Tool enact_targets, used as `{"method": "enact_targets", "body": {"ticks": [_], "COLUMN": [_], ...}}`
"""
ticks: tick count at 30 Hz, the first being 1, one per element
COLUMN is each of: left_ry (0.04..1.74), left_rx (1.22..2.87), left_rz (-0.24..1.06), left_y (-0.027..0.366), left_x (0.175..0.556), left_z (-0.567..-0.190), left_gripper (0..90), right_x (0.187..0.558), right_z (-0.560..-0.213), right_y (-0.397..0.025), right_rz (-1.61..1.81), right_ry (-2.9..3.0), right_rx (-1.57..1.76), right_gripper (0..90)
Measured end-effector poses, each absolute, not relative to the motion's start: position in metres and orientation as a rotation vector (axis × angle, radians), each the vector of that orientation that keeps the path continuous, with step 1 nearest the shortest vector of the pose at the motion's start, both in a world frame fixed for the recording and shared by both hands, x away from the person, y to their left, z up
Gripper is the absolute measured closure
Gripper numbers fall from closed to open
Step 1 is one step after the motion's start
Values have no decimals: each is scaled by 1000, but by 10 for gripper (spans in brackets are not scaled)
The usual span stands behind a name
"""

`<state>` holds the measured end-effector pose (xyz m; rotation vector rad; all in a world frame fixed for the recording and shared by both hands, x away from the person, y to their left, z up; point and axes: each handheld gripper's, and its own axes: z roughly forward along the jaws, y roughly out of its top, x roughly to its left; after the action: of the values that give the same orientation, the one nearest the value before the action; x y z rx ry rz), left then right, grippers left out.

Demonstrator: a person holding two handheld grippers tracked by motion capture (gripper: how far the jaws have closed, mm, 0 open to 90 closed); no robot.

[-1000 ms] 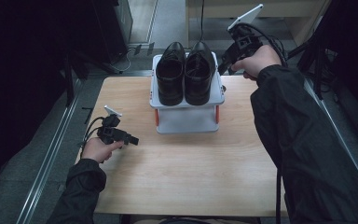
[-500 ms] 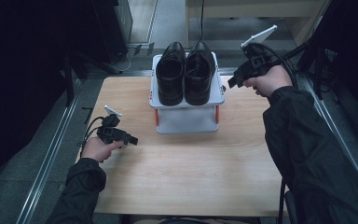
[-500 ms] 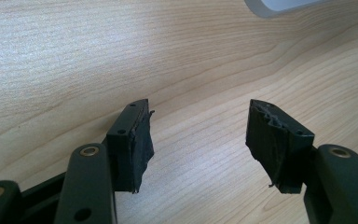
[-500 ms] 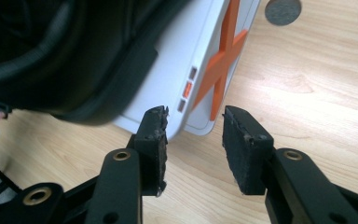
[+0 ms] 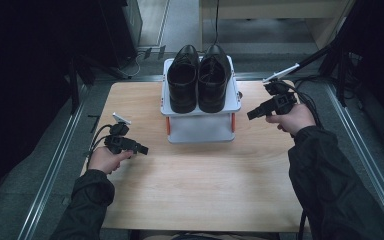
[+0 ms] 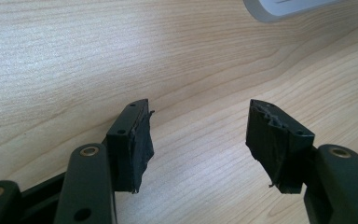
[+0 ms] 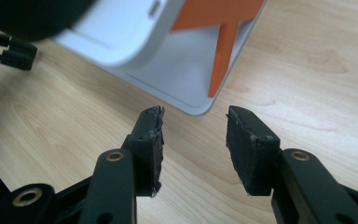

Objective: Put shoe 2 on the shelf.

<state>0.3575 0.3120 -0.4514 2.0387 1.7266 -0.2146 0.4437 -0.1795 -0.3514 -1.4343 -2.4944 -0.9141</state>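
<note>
Wooden table point(image 5: 200, 190) carries white rack point(image 5: 200, 127) with black shoes point(image 5: 199, 82) on top; right gripper point(image 5: 252, 114) gapes empty just beside rack, left gripper point(image 5: 141, 149) wide, apart.

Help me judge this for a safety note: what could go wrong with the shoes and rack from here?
The black shoes sit unsecured atop the small white rack, so a bump from the right gripper, open close beside it, might topple them. The rack reaches the table's far edge; a push could slide it off.
</note>
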Motion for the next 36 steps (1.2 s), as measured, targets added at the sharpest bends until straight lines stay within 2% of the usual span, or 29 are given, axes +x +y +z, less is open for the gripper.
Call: {"method": "enact_targets", "body": {"ticks": [16,23,33,36], "left_ry": [1687,1626,1626,1605], "left_rx": [2100,2130,2121,2136], "left_rz": [-176,-141,-140,-124], "left_y": [302,297,299,298], "left_x": [354,351,352,351], "left_z": [-452,-451,-454,-455], "left_gripper": [391,410,414,426], "right_x": [403,396,391,391], "right_z": [-430,-457,-468,-465], "right_y": [-190,-191,-192,-189], "right_rz": [-1086,-1065,-994,-1028], "right_ry": [-2499,-2571,-2619,-2626], "right_rx": [-1340,-1291,-1311,-1270], "right_gripper": [558,549,537,504]}}
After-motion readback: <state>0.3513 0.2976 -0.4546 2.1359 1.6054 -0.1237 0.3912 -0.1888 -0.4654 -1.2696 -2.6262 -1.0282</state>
